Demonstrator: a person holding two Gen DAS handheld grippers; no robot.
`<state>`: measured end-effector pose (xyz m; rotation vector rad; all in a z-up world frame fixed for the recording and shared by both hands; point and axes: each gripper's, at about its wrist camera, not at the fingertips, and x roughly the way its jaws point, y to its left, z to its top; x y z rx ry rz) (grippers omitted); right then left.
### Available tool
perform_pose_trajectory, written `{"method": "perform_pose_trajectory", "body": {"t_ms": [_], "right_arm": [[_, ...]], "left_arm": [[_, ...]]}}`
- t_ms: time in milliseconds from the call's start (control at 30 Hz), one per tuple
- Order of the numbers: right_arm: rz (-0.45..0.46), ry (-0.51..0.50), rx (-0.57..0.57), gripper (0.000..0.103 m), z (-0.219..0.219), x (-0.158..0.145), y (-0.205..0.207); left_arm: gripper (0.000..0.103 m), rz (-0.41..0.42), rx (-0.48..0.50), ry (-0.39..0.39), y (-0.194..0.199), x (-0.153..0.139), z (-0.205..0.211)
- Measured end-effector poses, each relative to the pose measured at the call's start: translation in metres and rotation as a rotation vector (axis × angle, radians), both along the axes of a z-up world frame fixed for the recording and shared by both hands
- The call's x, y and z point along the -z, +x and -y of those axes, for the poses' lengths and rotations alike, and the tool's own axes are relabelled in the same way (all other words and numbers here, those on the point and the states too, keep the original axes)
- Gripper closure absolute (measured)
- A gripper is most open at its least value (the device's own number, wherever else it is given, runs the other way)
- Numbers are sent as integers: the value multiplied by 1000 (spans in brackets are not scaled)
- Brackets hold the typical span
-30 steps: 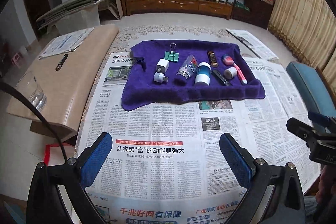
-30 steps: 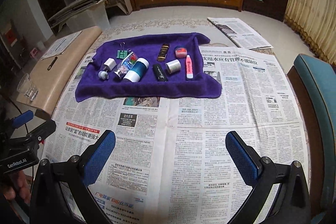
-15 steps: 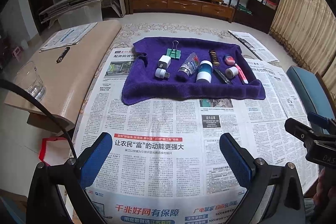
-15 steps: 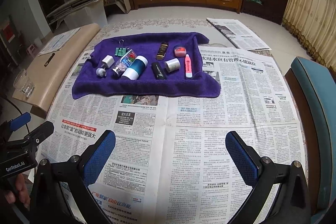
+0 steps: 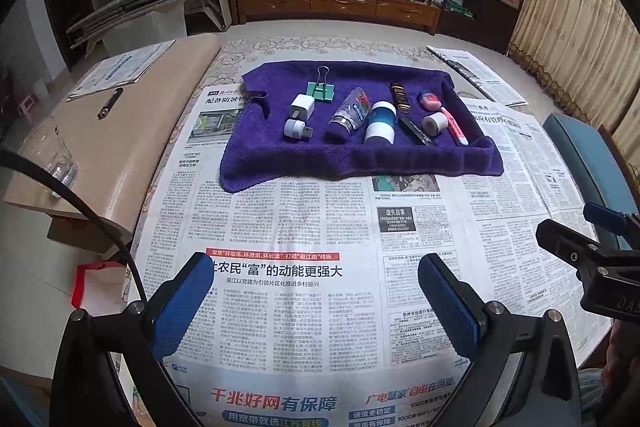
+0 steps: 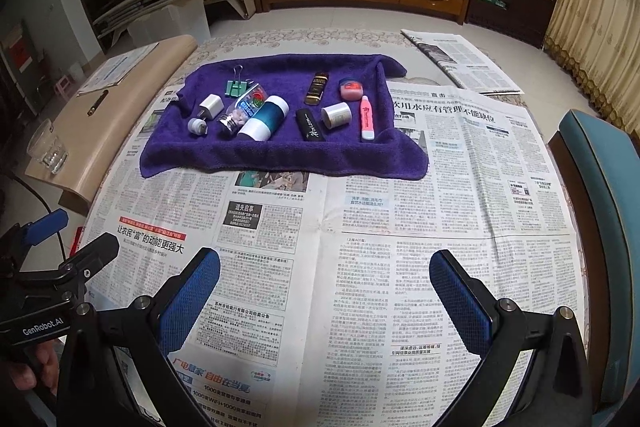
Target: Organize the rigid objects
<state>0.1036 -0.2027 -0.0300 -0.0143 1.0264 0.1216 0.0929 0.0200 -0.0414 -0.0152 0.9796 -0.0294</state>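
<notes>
A purple towel [image 5: 356, 159] [image 6: 280, 159] lies on the newspaper-covered table and carries several small items. Among them are a green binder clip [image 5: 321, 91], a white charger cube [image 5: 301, 107], a teal-and-white bottle [image 5: 380, 122] [image 6: 264, 118], a black lighter [image 6: 309, 124] and a pink highlighter [image 6: 366, 118]. My left gripper [image 5: 316, 301] hovers open over the near newspaper, well short of the towel. My right gripper [image 6: 325, 301] is open too, equally far back and empty.
A drinking glass [image 5: 50, 155] and a dark pen [image 5: 110, 103] rest on the beige side board [image 5: 132, 131] to the left. A blue chair [image 6: 600, 211] stands at the right table edge. Newspaper [image 5: 280, 227] covers the near table.
Both grippers have risen and drawn back slightly, so the towel and its items sit a little lower and closer in each view. Nothing on the towel has moved.
</notes>
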Motion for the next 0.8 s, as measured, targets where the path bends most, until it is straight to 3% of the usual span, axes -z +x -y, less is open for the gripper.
{"method": "perform_pose_trajectory", "body": {"t_ms": [800], "right_arm": [[-6,-4,12,0,5,1,-1]], "left_arm": [[0,-3,-14,-31,1,-1,-9]]}}
